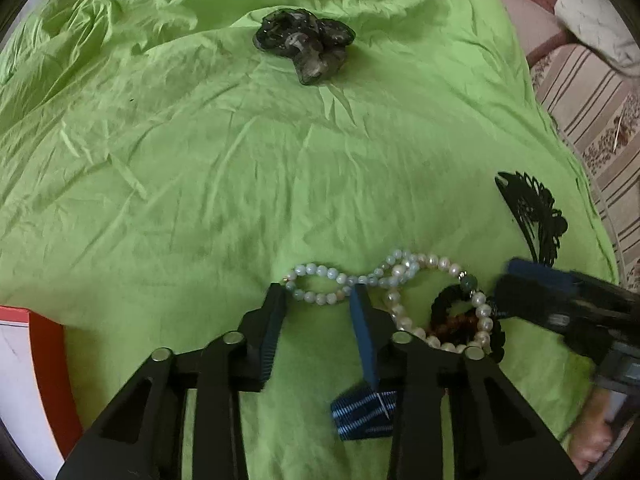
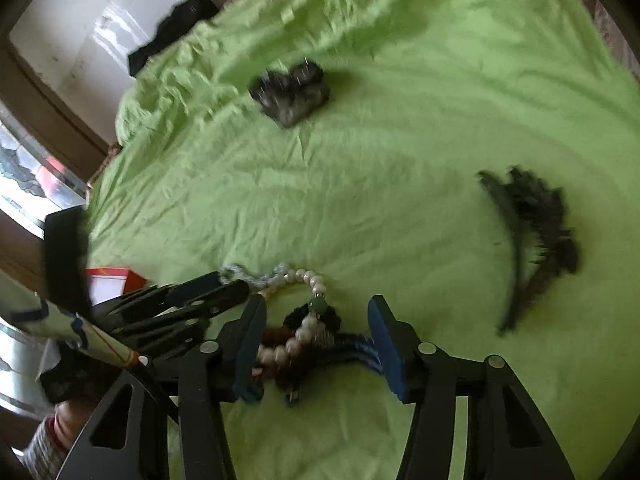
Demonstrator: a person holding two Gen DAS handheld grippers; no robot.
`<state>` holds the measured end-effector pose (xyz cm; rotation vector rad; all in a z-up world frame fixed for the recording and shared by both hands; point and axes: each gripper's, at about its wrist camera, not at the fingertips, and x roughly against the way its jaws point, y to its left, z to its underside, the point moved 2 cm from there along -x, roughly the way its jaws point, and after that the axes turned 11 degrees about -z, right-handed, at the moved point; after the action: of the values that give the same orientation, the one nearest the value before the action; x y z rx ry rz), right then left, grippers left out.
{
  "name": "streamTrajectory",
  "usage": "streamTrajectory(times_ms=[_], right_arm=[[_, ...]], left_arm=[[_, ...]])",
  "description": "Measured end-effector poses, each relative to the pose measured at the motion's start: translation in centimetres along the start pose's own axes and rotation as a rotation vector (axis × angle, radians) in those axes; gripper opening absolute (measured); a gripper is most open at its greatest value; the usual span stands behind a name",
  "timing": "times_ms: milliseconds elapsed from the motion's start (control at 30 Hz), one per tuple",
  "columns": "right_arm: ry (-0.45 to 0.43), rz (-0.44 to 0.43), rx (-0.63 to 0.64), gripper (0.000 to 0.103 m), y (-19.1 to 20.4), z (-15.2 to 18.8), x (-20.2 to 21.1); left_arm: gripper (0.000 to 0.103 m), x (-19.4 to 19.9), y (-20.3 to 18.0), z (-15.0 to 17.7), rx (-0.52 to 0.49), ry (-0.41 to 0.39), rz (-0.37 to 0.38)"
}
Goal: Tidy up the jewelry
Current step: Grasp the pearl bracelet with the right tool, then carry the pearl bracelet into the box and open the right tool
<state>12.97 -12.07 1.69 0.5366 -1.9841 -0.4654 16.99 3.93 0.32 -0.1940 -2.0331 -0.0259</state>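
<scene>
A pale blue-green bead bracelet (image 1: 320, 285) lies in a twisted loop on the green cloth (image 1: 240, 184). My left gripper (image 1: 318, 294) points down at it, one fingertip at each end of the loop, jaws narrow but apart. To the right sits a pile: a pearl string (image 1: 404, 312), a black scrunchie with brown beads (image 1: 452, 320) and a blue striped ribbon (image 1: 360, 412). My right gripper (image 2: 318, 312) stands open astride that pile (image 2: 304, 336) without pressing on it. It shows blurred in the left wrist view (image 1: 504, 284).
A dark sheer scrunchie (image 1: 304, 44) lies far back. A black filigree hair clip (image 1: 532, 216) lies to the right. A red and white box (image 1: 24, 360) sits at the left edge. A striped sofa (image 1: 592, 112) borders the cloth on the right.
</scene>
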Motion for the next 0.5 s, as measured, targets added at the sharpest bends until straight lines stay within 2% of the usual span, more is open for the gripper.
streamTrajectory(times_ms=[100,133,167,233,267,300,400,500], right_arm=[[0.042,0.050,0.020,0.051,-0.3,-0.2,-2.1],[0.048,0.058,0.027,0.047,-0.3,-0.3,-2.4],[0.057,0.074,0.041,0.042,-0.2,-0.3,-2.8],[0.071,0.096,0.073,0.027,0.1,-0.3,-3.4],[0.076,0.103,0.097,0.023,0.4,-0.3,-3.5],[0.081,0.107,0.112,0.013,0.6,-0.3,-3.5],[0.051,0.112,0.135,0.013,1.5,-0.3,-2.0],[0.001,0.094,0.124,0.013,2.0,-0.4,0.2]], left_arm=[[0.013,0.0,0.8,0.0,0.032,-0.004,0.027],[0.005,0.0,1.2,0.0,0.049,0.001,0.031],[0.005,0.1,1.5,0.0,0.062,0.006,0.031],[0.005,0.2,1.8,0.1,0.085,0.012,0.033],[0.005,0.5,1.9,0.2,0.086,0.013,0.024],[0.005,0.8,1.9,0.2,0.082,0.010,0.013],[0.005,2.6,2.1,0.6,0.087,-0.007,-0.016],[0.005,5.3,2.6,0.8,0.113,-0.038,-0.014]])
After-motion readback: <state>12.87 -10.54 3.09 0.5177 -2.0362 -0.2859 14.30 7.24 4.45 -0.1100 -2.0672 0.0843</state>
